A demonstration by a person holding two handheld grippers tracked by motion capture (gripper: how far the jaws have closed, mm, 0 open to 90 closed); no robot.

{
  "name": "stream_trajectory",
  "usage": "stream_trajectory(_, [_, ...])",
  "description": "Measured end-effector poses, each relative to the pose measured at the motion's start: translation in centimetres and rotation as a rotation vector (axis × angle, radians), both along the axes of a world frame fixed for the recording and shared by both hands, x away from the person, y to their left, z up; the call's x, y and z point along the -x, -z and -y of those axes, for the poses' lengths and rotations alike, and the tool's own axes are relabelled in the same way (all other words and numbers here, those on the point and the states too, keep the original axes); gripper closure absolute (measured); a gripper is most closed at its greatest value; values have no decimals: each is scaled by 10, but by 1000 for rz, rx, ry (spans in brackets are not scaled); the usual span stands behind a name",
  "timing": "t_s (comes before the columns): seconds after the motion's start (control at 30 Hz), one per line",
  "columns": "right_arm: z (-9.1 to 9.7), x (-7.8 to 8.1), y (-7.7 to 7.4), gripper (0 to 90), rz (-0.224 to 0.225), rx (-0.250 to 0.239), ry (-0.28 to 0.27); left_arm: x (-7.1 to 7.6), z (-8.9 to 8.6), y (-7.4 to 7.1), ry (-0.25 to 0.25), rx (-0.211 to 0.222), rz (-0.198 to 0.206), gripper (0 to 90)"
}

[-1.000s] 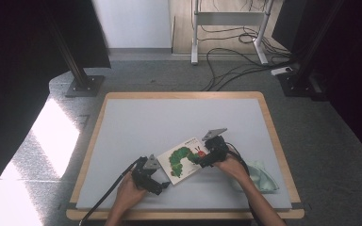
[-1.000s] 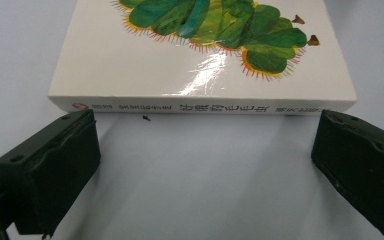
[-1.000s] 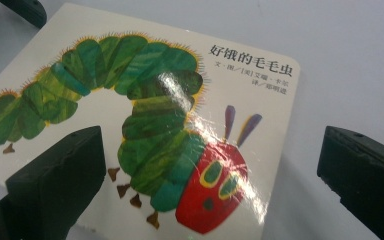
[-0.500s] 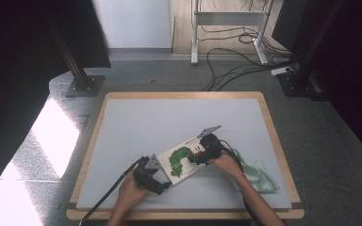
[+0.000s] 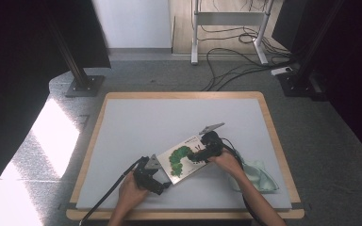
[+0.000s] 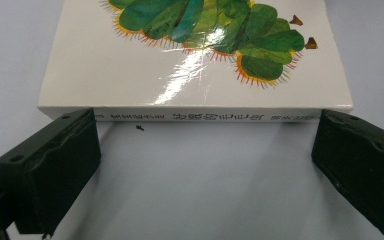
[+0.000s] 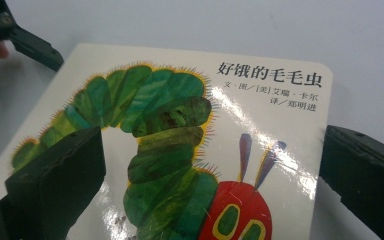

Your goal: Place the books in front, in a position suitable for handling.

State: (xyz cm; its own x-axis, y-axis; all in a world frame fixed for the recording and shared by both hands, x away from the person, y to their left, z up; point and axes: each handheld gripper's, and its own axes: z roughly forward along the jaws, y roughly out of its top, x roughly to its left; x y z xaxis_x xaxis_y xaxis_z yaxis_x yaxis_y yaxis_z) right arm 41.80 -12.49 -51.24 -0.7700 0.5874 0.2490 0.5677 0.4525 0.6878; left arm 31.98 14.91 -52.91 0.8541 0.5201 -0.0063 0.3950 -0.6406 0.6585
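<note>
Book (image 5: 185, 158) laid flat on table (image 5: 136, 127), near front edge.
Left gripper (image 5: 156, 181) is held open at its spine; right gripper (image 5: 202, 151) is held open over its cover.

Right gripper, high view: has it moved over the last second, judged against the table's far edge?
Yes. The right gripper has shifted slightly left and toward the far wooden edge of the table, staying over the caterpillar book.
</note>
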Motion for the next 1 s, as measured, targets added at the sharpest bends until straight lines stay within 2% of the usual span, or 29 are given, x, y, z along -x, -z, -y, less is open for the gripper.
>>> stream_trajectory(0.07, [3,2,-6,0,2,-19,-1,0,0,0,0,0,0,0])
stream_trajectory(0.37, [8,10,-13,0,-17,-56,17,0,0,0,2,-2,1,0])
stream_trajectory(0.4, [9,10,-13,33,-25,-61,9,0,0,0,0,1,-1,0])
stream_trajectory(0.47, [6,16,-12,91,-109,-148,-77,0,0,0,2,-2,1,0])
stream_trajectory(0.5, [3,19,-13,87,-87,-117,-70,0,0,0,2,-2,0,0])
stream_trajectory(0.53, [-1,23,-15,86,-55,-65,-65,0,0,0,2,-2,0,0])
stream_trajectory(0.57, [-1,23,-15,86,-55,-65,-65,0,0,0,2,-2,0,0])
stream_trajectory(0.6, [-5,25,-17,91,-9,19,-87,0,0,0,2,-2,0,0])
stream_trajectory(0.73, [-6,21,-19,106,-9,19,-87,0,0,0,2,-2,0,0])
stream_trajectory(0.8, [-5,13,-22,127,4,41,-83,0,0,0,1,0,-1,0])
stream_trajectory(0.9, [-4,8,-23,138,5,48,-81,0,0,0,1,0,-1,0])
stream_trajectory(1.0, [-3,1,-25,156,-8,19,-106,0,0,0,1,0,-1,0])
